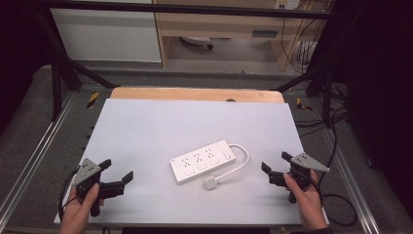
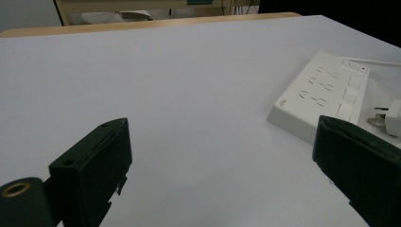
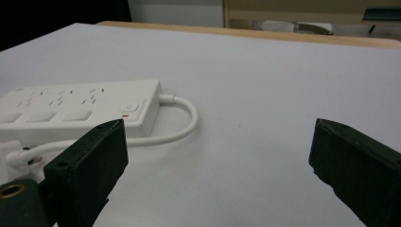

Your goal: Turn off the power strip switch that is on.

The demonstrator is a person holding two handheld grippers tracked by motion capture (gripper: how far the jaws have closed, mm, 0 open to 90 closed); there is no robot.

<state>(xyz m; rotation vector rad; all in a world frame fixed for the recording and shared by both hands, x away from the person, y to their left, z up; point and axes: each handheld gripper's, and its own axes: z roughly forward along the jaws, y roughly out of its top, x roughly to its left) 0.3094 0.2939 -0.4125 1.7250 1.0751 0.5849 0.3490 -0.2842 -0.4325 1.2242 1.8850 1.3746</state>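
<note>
your left gripper and right gripper flank the power strip at frame centre, jaws spread, holding nothing.

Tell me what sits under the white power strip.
The power strip lies flat on the white table sheet, its cord looping to the plug beside it. Its underside is hidden.

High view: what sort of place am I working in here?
Likely a lab or workshop recording bench: a white-topped table inside a black metal frame, loose cables by the wooden shelving behind, and a white three-socket power strip laid out.
</note>
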